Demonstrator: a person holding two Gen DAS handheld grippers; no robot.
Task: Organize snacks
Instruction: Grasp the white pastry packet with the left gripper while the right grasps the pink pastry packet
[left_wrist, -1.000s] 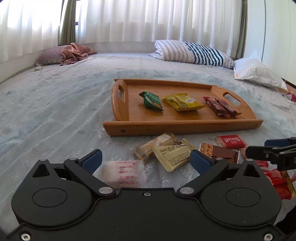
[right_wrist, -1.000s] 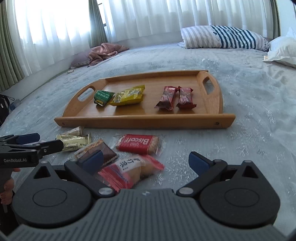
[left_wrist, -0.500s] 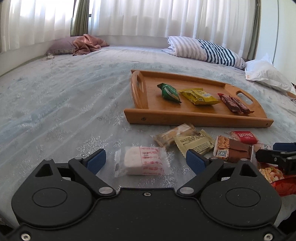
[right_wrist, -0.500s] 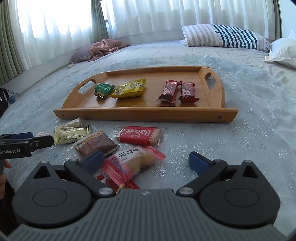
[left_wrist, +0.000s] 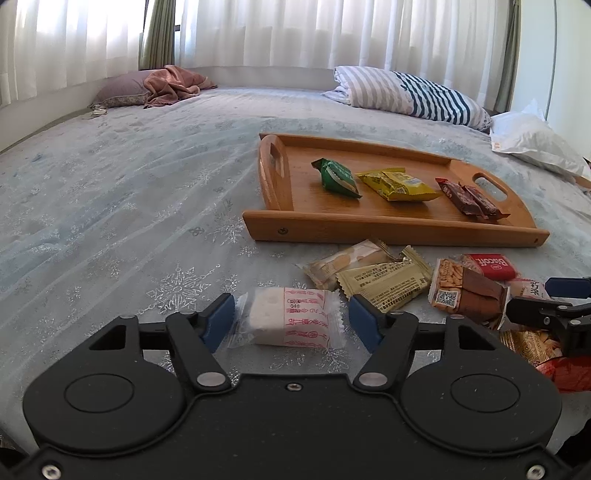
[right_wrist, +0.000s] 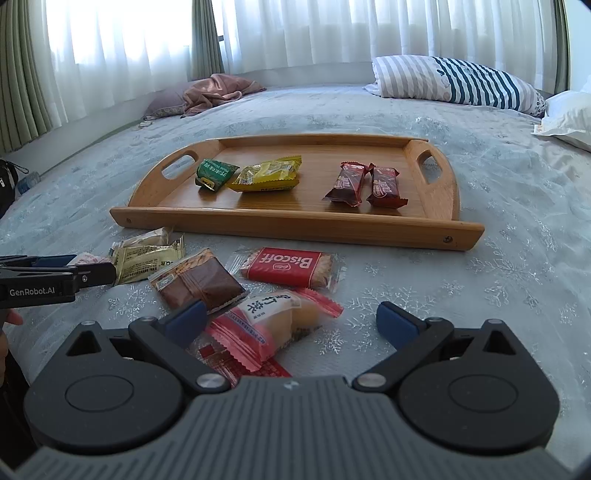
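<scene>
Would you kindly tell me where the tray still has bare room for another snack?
On the wooden tray, bare wood shows between the yellow packet and the two brown bars, along the far rim behind all four snacks, and in a thin strip at the front edge. The left end, where the green packet touches the yellow one, is crowded.
</scene>
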